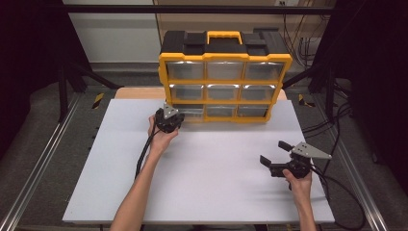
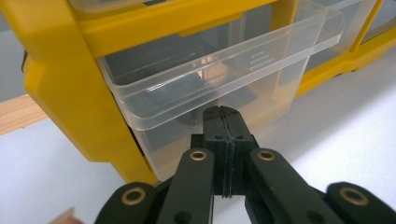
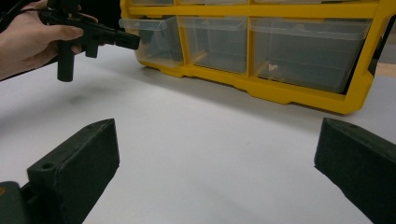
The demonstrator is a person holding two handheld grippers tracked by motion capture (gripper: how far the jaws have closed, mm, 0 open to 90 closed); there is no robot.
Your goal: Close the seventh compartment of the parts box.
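Yellow-framed parts organiser [image 1: 224,84] stands upright at the far edge of the white tabletop [image 1: 207,168], black lid and yellow carry handle on top; three rows of three clear drawers face the person.

Left gripper [image 1: 168,119] held at the bottom-left drawer [image 2: 219,79]; in the left gripper view its jaws are pressed together, tips just under the drawer's clear front lip, against or just short of the drawer face; contact cannot be told; that drawer juts forward of the yellow frame, partly pulled out; dark contents show through the plastic, too blurred to name.

Right gripper [image 1: 281,155] sits well apart, over the near-right part of the tabletop, jaws spread wide with nothing between them; in the right gripper view the bottom row of drawers lies ahead, left hand [image 3: 32,39] and its gripper at the leftmost drawer.
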